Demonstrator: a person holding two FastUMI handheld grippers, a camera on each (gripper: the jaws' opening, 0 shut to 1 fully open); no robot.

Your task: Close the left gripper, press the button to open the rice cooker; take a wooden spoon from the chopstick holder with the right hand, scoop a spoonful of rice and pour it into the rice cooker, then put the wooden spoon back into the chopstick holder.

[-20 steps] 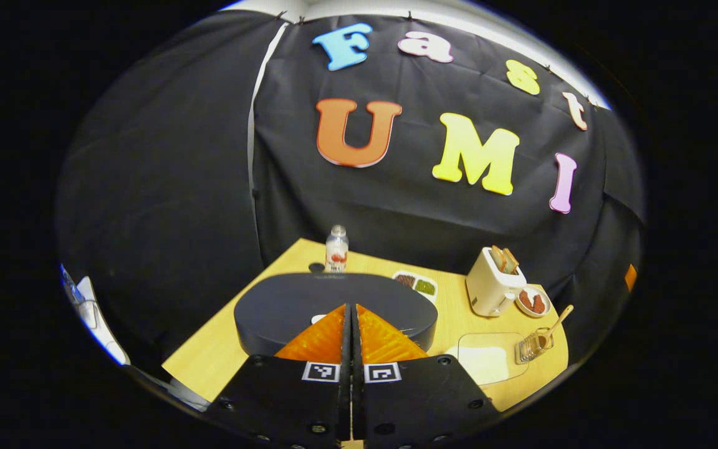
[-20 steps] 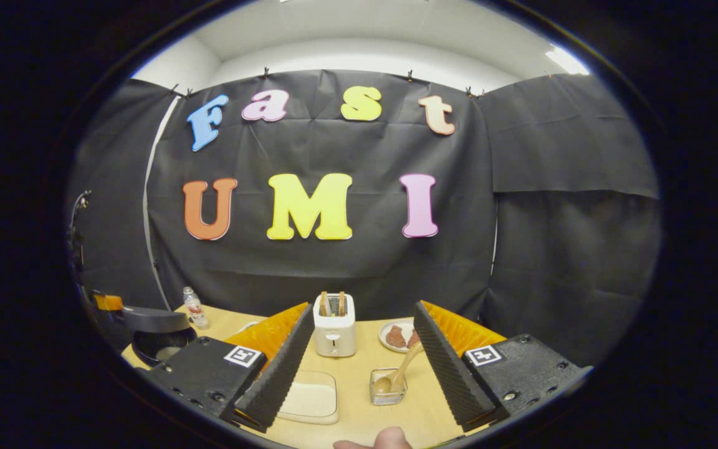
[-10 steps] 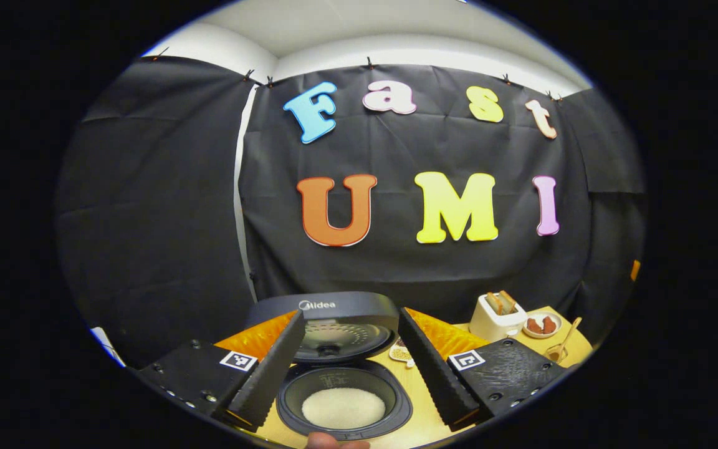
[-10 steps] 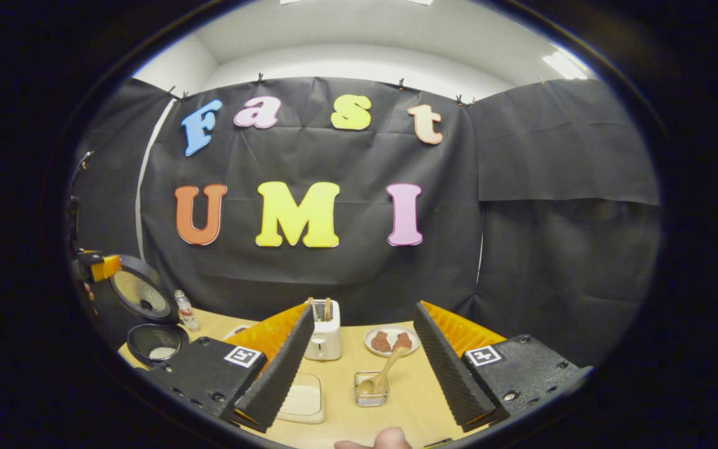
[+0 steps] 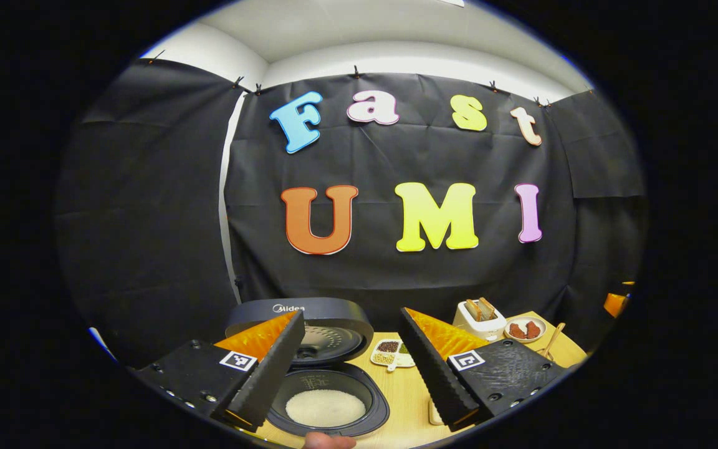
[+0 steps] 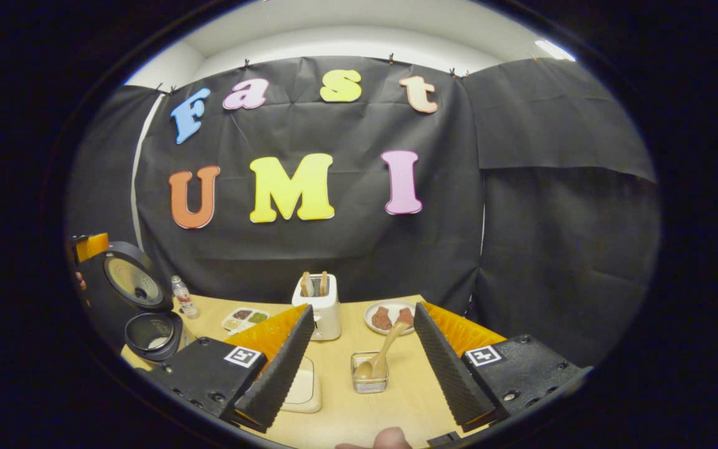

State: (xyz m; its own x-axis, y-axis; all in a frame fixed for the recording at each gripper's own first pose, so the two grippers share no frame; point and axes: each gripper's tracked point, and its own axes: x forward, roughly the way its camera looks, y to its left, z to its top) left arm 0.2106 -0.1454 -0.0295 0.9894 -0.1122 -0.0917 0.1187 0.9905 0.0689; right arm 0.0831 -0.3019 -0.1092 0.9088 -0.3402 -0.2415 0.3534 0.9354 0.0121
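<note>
Now the left gripper [image 5: 351,368] hangs released, its two fingers spread wide with nothing between them. Just ahead of and below those fingers sits the rice cooker [image 5: 328,405], lid [image 5: 309,321] standing up at the far side, white rice [image 5: 325,408] lying in the bottom of the pot. Beyond the right finger lies a small divided dish [image 5: 389,353] of grains, and farther off to the right stand a toaster [image 5: 478,316] and a plate [image 5: 524,330] with reddish pieces on it.

The right gripper [image 6: 359,365] is likewise released, fingers wide apart and gripping nothing. Straight ahead, between its fingers and clear of both, stands the chopstick holder [image 6: 369,381] on the table [image 6: 346,418], with the wooden spoon [image 6: 381,358] inside it, bowl down and handle leaning away to the right. A shallow lidded container [image 6: 303,390] lies partly behind the left finger. The toaster [image 6: 318,305] and the plate [image 6: 390,318] stand farther ahead, the open rice cooker [image 6: 147,330] far off to the left, a small bottle [image 6: 182,298] just beside it. A fingertip [image 6: 390,439] shows at the bottom edge.
</note>
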